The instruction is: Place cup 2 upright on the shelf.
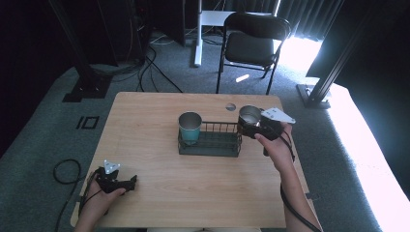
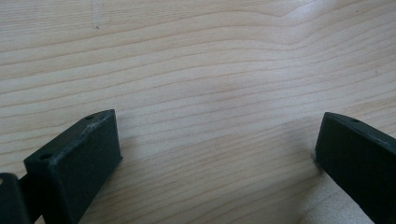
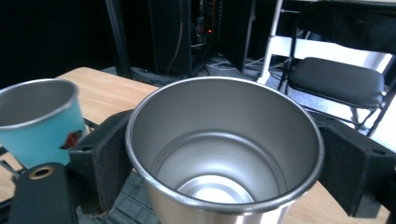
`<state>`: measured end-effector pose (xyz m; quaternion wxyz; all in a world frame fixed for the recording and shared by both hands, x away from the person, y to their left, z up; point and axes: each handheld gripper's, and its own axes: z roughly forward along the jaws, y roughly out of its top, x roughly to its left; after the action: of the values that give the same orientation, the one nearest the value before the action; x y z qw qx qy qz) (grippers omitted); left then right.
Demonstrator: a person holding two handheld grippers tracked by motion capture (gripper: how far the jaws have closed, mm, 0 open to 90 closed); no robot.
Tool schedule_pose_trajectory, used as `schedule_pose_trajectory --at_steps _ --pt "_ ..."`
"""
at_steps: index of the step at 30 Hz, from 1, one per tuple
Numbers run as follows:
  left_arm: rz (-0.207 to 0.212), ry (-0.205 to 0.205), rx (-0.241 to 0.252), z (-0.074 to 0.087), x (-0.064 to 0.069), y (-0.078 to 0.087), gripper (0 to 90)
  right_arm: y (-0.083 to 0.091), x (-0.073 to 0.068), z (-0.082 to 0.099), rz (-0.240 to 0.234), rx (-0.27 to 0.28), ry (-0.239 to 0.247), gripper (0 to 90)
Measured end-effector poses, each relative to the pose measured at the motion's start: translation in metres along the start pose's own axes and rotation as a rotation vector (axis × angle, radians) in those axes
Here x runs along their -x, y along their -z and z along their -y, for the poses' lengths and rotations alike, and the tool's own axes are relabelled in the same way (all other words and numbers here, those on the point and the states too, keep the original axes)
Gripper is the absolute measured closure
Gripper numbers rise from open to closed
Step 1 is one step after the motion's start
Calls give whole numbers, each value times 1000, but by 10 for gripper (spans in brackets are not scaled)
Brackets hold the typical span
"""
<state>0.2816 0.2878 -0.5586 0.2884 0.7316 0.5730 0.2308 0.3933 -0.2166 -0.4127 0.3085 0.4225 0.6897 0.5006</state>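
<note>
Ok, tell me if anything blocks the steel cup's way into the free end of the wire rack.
Nothing visible does. The right gripper holds the steel cup at the wire rack's right end; the teal cup stands at its left end.

From above our side we look forward and down across the whole bench (image 1: 159,193). Our left tool view stares close down at bare bench wood. Our right tool view faces the chair (image 3: 336,81) beyond the bench, sharing it with the high view.
</note>
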Motion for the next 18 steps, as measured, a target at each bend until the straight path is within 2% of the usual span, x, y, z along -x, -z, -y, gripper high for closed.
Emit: schedule_pose_trajectory --at_steps 10,18 --pt "-1 0 -1 0 0 0 10 -16 -27 -3 -73 -6 16 129" --pt "0 1 0 0 0 0 10 -31 -43 2 -106 -26 23 129"
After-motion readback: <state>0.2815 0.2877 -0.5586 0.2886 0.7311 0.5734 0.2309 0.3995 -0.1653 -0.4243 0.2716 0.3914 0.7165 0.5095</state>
